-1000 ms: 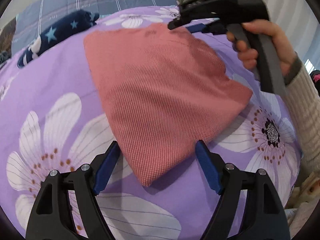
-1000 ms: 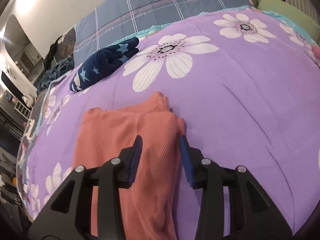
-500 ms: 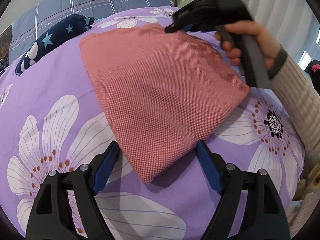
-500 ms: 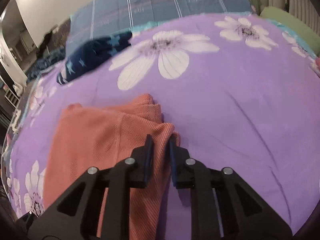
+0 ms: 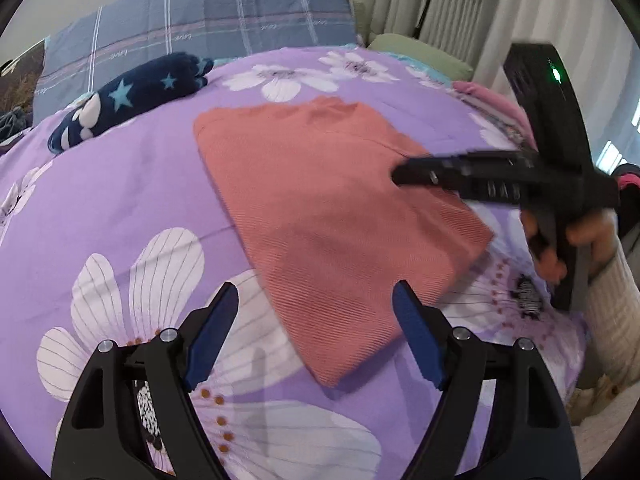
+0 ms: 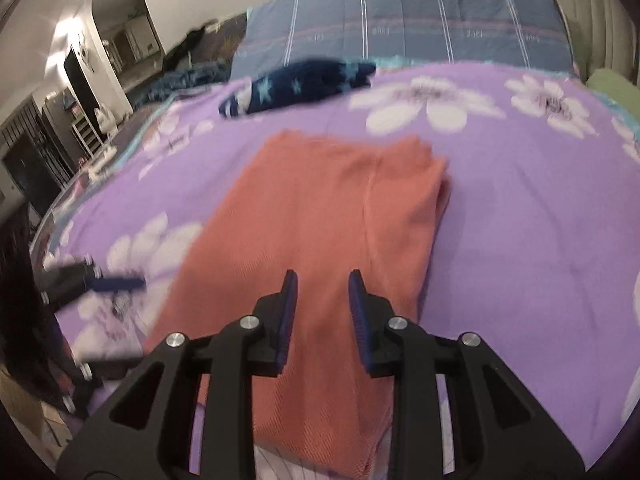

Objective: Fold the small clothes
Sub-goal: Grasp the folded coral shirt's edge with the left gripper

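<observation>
A salmon-pink ribbed garment [image 5: 320, 216] lies folded flat on the purple flowered bedspread [image 5: 120, 200]. My left gripper [image 5: 315, 290] hovers open over the garment's near corner, which lies below the jaws and untouched. In the right wrist view the garment [image 6: 320, 220] stretches away, its thick folded edge on the right. My right gripper [image 6: 323, 276] is over it, jaws narrowly apart with nothing pinched between them. The left wrist view shows that gripper [image 5: 400, 174] side-on above the garment's right edge, held by a hand [image 5: 560, 248].
A navy garment with stars [image 5: 132, 96] lies at the far left of the bed, in front of a blue plaid pillow [image 5: 200, 20]. A green cushion [image 5: 420, 56] and pink clothing [image 5: 492, 100] sit at the far right, by curtains.
My right gripper let go of the garment's far corner, opened its jaws a little and drew back along the right edge. My left gripper rose slightly and stays open.
</observation>
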Demonstrator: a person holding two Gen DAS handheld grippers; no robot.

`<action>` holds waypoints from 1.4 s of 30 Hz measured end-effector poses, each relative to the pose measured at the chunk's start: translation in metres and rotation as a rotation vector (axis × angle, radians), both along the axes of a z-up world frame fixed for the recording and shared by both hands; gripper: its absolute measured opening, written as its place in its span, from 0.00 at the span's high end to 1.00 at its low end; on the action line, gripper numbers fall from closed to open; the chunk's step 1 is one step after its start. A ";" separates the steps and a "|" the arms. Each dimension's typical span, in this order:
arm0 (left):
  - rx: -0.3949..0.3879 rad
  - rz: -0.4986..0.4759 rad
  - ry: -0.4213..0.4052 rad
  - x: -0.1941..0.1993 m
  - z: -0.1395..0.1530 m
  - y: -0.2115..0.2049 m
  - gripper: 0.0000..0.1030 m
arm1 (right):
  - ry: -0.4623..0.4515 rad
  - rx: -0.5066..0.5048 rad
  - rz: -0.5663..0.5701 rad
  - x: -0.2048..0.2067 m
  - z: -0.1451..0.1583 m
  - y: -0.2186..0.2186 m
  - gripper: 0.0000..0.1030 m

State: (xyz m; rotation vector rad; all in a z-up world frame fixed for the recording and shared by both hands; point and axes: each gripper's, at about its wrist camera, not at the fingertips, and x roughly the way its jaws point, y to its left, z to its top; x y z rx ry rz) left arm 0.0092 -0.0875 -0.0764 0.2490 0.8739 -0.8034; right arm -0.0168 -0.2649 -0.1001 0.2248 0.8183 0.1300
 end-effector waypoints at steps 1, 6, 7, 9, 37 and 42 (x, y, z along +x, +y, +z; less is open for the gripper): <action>0.033 0.005 -0.002 0.004 -0.009 -0.004 0.23 | 0.017 0.001 -0.014 0.000 -0.007 -0.001 0.75; 0.060 0.044 0.025 0.007 -0.027 0.001 0.18 | -0.020 0.019 -0.029 -0.012 0.007 -0.003 0.61; 0.041 0.043 0.037 0.009 -0.024 0.004 0.18 | -0.037 0.034 -0.032 -0.014 0.011 -0.008 0.58; -0.002 0.040 0.046 0.013 -0.014 0.009 0.18 | -0.056 0.043 -0.056 -0.016 0.019 -0.022 0.50; -0.189 -0.056 0.278 0.130 -0.033 -0.051 0.14 | 0.095 0.234 -0.053 0.074 -0.021 -0.064 0.34; -0.148 -0.078 0.223 0.136 -0.030 -0.063 0.31 | 0.066 0.182 -0.028 0.093 -0.015 -0.058 0.70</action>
